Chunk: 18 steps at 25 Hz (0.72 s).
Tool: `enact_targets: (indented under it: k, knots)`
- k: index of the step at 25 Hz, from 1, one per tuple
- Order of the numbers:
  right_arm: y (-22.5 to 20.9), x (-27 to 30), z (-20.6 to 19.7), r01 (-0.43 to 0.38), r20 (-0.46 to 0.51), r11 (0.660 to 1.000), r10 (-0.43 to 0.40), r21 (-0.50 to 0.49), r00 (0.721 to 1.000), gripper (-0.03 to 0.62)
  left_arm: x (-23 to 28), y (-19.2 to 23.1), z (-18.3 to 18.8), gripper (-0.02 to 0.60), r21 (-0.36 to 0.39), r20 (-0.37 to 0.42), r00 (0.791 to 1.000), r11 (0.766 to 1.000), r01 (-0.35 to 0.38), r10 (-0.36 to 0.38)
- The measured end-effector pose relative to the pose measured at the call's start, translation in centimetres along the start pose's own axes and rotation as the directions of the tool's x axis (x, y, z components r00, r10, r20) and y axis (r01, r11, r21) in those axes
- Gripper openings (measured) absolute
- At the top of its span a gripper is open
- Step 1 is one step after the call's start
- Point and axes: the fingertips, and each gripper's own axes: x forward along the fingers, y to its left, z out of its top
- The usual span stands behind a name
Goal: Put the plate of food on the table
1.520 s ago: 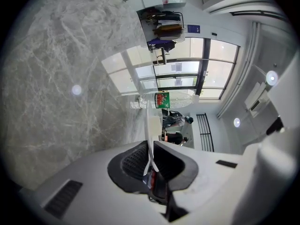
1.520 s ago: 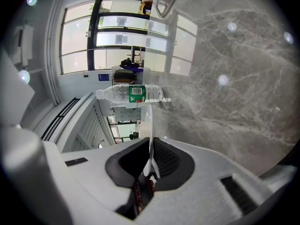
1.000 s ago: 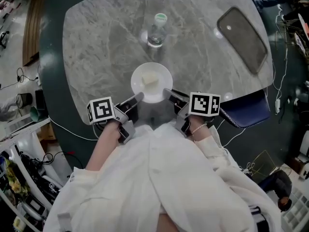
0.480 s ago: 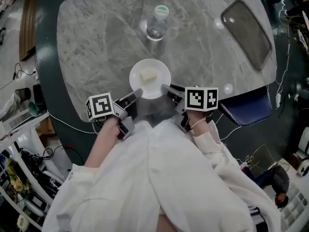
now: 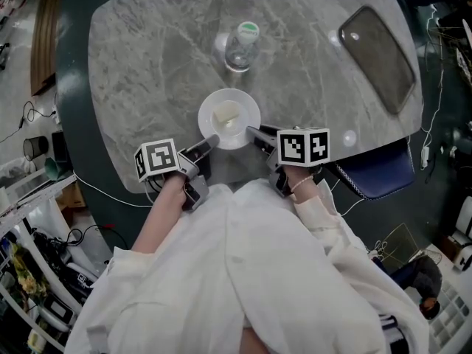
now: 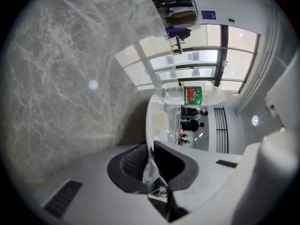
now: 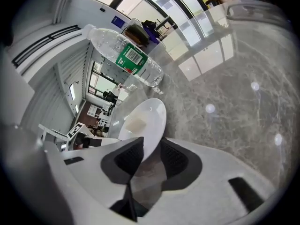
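Pinching plate [image 5: 248, 109] rim: left gripper [image 5: 209, 143]
Right gripper [image 5: 253, 133]: jaws just opening, rim loose between
Food [image 5: 226, 115]: on plate, near edge of table [image 5: 147, 65]

Quick tally from what I can see: one table [image 5: 147, 65] with a grey marbled top. On it there's just one plate [image 5: 249, 105], plain white, with a single pale chunk of food [image 5: 226, 114] sitting on it. One clear water bottle [image 5: 240, 50], so one green cap [image 5: 248, 28] and one green label [image 7: 133, 57] round it. One dark oblong tray [image 5: 376, 54] over by the table's far right edge. One blue chair seat [image 5: 376, 172] tucked beside the table. And one person [image 5: 243, 271] in a white top, that's the lot
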Motion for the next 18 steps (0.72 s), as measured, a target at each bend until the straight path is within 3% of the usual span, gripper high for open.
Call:
enact_targets:
  k: [8,18]
  knots:
    - [-0.2,0.1,1.4,0.036,-0.019,0.998,-0.037,-0.054,0.999,0.083,0.3,-0.6,0.6,0.026,-0.01,-0.019,1.0,1.0,-0.006,0.006]
    - [-0.1,0.0,2.6,0.113,-0.035,0.971,-0.123,-0.208,0.992,0.101,0.4,-1.2,0.9,0.026,0.015,-0.025,1.0,1.0,-0.017,0.018]
